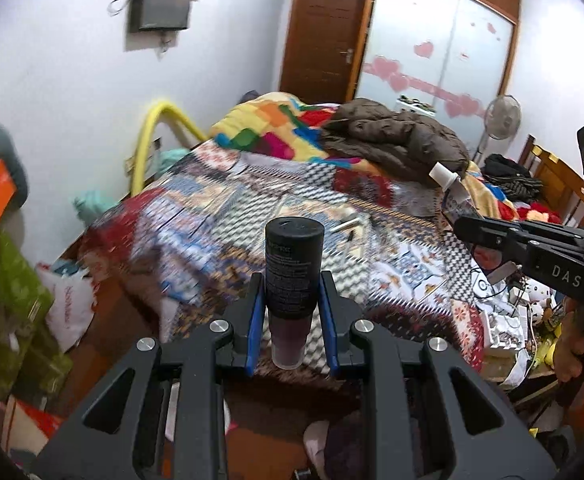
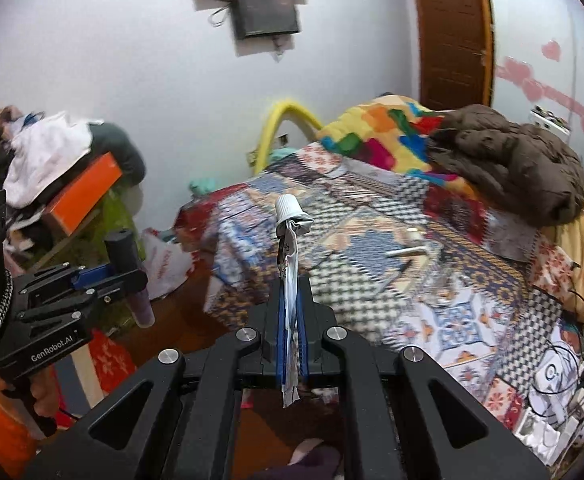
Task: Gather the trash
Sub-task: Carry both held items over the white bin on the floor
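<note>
**A:** So where's the trash at right now? Both hands look loaded to me.

**B:** Yep, both full. The left gripper point(image 1: 292, 300) is clamped on a dark bottle point(image 1: 293, 264), black cap up, long axis roughly upright and running out along the fingers, with a clear purplish bottom end poking out below the blue pads point(image 1: 257, 320). The right gripper point(image 2: 291, 320) is pinched tight on a squeezed-flat toothpaste tube point(image 2: 289, 280), white cap at the top, crumpled silver shoulder, tail hanging below the jaws.

**A:** And relative to the bed?

**B:** Both are held in the air off the near end of the bed point(image 1: 276, 196), not touching the patchwork quilt. The bottle sits toward the bed's wall side, the tube toward the cluttered side.

**A:** Anything left on the bed?

**B:** There's a pale stick-like thing point(image 2: 406, 251) lying on the quilt, beyond the tube, too blurred to tell what it is. I can't see a bin for certain, so my guess is neither hand can pick more until something gets dropped off.
</note>
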Demonstrator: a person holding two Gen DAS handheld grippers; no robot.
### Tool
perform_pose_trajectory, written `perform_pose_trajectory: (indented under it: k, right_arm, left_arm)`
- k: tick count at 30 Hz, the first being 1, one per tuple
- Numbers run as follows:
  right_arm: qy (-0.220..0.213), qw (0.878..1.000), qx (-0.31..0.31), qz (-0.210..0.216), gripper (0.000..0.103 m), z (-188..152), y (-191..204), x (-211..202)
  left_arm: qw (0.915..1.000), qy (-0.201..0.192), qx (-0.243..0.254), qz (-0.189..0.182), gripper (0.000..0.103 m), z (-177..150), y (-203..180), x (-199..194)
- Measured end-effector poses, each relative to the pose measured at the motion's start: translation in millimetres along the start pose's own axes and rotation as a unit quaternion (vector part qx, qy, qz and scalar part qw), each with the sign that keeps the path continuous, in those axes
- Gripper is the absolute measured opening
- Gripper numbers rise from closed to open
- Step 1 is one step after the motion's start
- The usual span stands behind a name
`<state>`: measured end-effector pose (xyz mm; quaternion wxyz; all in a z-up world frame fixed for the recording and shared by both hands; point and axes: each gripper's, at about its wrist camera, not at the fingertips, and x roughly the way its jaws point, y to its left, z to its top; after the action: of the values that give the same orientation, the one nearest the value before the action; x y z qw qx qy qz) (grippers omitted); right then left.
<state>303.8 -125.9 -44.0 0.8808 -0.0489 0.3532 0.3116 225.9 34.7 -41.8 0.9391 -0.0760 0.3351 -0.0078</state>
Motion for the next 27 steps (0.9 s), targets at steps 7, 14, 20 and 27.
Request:
perform_pose_trajectory:
  k: [7, 14, 20, 27]
  right_arm:
    - [0.030, 0.998, -0.030, 0.039, 0.005, -13, 58, 33]
    - [0.086, 0.993, -0.052, 0.069, 0.005, -32, 101, 86]
    - [0.147, 0.983, -0.075, 0.077, 0.005, -58, 129, 143]
    - [0.227, 0.966, -0.090, 0.082, 0.005, -94, 148, 215]
  left_arm:
    - [0.9985, 0.019, -0.036, 0.037, 0.025, -40, 51, -15]
    - [0.9918, 0.067, -0.081, 0.073, 0.025, -91, 102, 3]
    - [0.9809, 0.116, -0.132, 0.084, 0.025, -132, 142, 33]
    - [0.9593, 0.187, -0.194, 0.084, 0.025, -181, 184, 89]
